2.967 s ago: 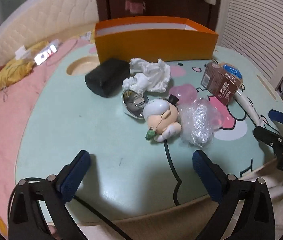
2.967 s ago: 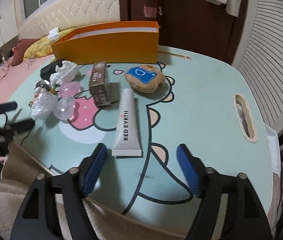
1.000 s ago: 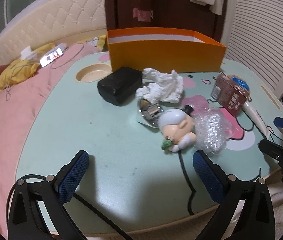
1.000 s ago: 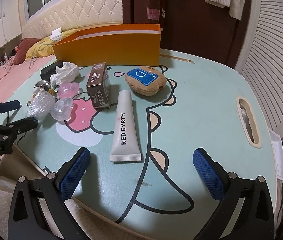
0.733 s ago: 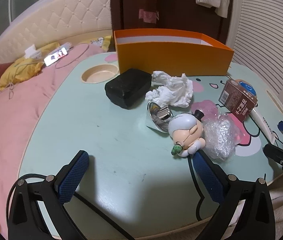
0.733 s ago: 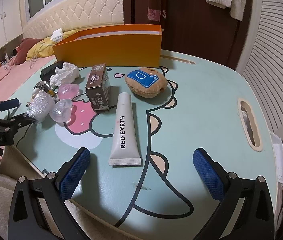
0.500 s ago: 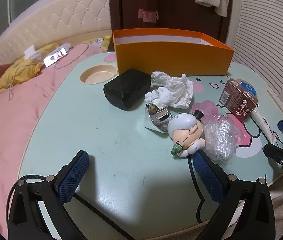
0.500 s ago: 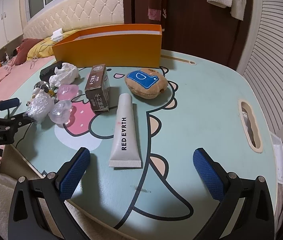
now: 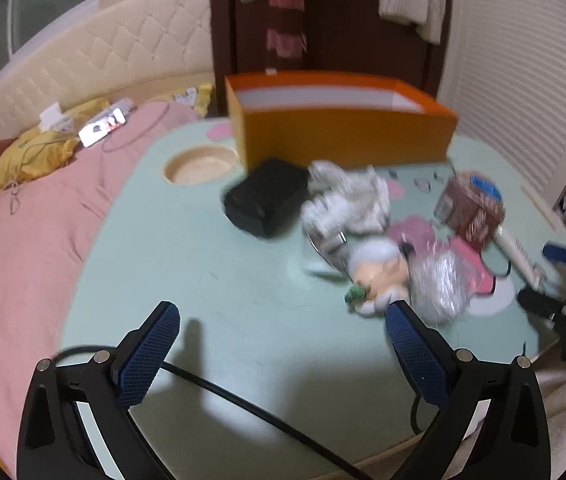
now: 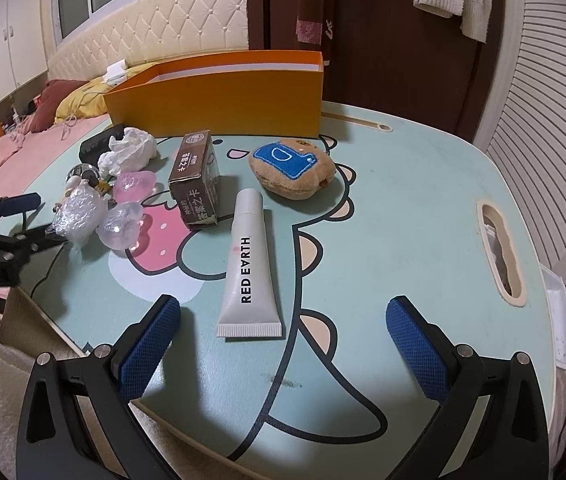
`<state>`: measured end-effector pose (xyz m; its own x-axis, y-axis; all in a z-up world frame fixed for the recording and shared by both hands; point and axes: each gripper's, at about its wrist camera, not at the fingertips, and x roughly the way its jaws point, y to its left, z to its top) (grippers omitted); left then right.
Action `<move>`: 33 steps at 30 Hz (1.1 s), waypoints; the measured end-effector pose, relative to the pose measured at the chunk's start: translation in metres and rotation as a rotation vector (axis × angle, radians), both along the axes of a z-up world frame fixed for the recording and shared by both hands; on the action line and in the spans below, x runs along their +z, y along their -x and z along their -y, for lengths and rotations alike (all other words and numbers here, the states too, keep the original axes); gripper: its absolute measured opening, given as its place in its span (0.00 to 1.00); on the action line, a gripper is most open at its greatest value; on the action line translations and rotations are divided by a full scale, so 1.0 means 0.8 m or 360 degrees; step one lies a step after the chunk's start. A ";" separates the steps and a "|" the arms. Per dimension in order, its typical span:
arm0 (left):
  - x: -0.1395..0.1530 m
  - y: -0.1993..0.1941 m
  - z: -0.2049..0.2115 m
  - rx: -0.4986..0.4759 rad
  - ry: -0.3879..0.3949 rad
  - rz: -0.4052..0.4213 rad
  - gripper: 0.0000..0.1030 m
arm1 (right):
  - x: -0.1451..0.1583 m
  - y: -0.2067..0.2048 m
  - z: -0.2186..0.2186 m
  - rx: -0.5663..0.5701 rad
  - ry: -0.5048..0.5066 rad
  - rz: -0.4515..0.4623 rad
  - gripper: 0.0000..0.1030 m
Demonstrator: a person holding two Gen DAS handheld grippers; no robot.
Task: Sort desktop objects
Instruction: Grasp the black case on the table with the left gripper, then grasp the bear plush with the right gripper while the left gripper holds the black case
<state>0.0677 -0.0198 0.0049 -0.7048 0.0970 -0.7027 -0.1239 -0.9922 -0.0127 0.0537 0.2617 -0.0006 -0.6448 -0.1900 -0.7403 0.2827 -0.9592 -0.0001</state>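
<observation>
A: The white tube (image 10: 251, 264) lies on the mint table (image 10: 403, 208) with its long axis running away from the right gripper (image 10: 283, 332), crimped end nearest, cap toward the orange box (image 10: 219, 100).

B: And the grippers?

A: The right gripper's jaws are spread wide and empty; so are those of the left gripper (image 9: 283, 340). Its view is smeared, so the figurine (image 9: 379, 276) and crumpled tissue (image 9: 347, 200) are hard to make out.
</observation>
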 end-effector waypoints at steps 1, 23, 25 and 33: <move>0.004 0.007 0.002 -0.0014 0.0005 -0.0015 1.00 | 0.000 0.000 0.000 0.0001 0.0000 0.0000 1.00; -0.002 0.129 0.002 -0.0275 0.0130 0.0097 0.47 | 0.000 0.006 -0.002 0.0021 0.0002 0.0000 1.00; -0.002 0.131 0.006 -0.0261 0.0079 0.0121 0.39 | 0.000 0.006 -0.002 0.0021 0.0002 0.0001 1.00; 0.009 0.102 0.017 -0.0119 0.0000 0.0074 0.36 | 0.001 0.006 -0.003 0.0020 0.0004 0.0005 1.00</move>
<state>-0.0141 -0.0331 0.0120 -0.6622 0.1480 -0.7346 -0.1970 -0.9802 -0.0200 0.0491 0.2642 0.0000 -0.6401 -0.2002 -0.7417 0.2950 -0.9555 0.0033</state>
